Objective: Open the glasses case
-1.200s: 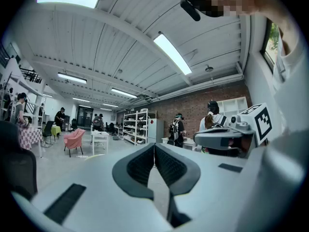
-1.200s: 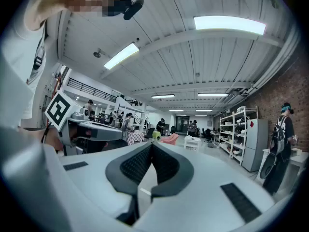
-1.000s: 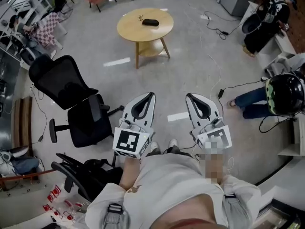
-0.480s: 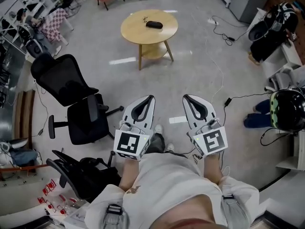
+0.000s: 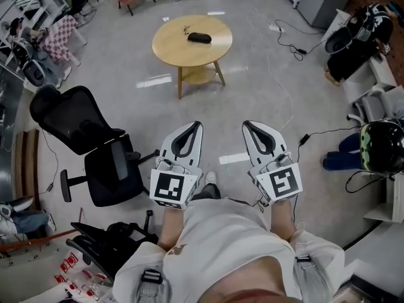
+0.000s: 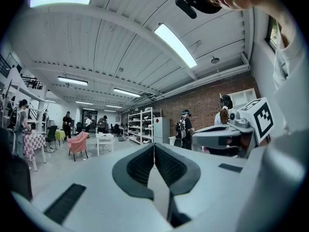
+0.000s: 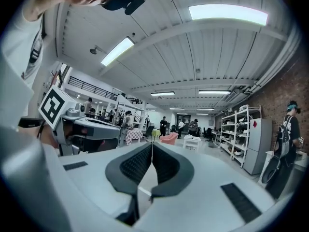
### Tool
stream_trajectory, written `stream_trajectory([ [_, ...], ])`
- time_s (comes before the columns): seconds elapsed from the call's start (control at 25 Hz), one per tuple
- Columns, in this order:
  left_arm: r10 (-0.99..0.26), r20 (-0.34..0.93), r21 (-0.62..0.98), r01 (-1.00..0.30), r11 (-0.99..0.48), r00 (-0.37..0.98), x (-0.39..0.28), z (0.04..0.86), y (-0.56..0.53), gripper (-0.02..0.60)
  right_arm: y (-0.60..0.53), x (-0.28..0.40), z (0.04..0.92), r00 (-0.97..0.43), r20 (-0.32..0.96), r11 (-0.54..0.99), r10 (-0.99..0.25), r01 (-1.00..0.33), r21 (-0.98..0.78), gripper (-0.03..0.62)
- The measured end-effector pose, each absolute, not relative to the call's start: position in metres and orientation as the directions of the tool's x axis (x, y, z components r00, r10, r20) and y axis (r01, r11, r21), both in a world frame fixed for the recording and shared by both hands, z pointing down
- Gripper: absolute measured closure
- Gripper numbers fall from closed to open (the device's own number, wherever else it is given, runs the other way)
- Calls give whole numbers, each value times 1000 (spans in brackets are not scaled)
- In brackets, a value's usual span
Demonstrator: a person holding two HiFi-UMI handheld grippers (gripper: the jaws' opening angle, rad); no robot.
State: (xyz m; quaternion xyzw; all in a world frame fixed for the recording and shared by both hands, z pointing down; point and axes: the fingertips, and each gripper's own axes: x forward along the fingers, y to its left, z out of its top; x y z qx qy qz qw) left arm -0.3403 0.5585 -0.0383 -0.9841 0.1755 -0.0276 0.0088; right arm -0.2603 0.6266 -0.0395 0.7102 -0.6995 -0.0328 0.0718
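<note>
Only the head view shows the case: a dark oblong lying flat on the round table, toward its far side and well apart from both grippers. Its long axis runs across the picture, the right end a little nearer the person, and it looks closed. A small thing beside it is too small to tell. The left gripper and right gripper are held side by side in front of the person, pointing toward the table, over the floor, with a black chair to their left.

The gripper views look level across the room and show what the head view does not: ceiling lights, shelves, a pink chair and people standing. Each also shows its own jaws pressed together with nothing between them
</note>
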Motion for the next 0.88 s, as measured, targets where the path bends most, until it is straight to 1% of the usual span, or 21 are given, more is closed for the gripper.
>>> stream_trajectory([
  [0.36, -298, 47, -30, -296, -955, 954, -311, -39, 492, 561, 563, -235, -40, 73, 57, -64, -996, -986, 157, 572],
  [0.68, -257, 60, -27, -256, -966, 965, -277, -32, 463, 561, 536, -205, -36, 114, 75, -102, -991, -983, 154, 572],
  [0.88, -268, 71, -39, -266, -963, 961, -247, -27, 447, 561, 519, -175, -31, 107, 70, -96, -992, -985, 140, 572],
])
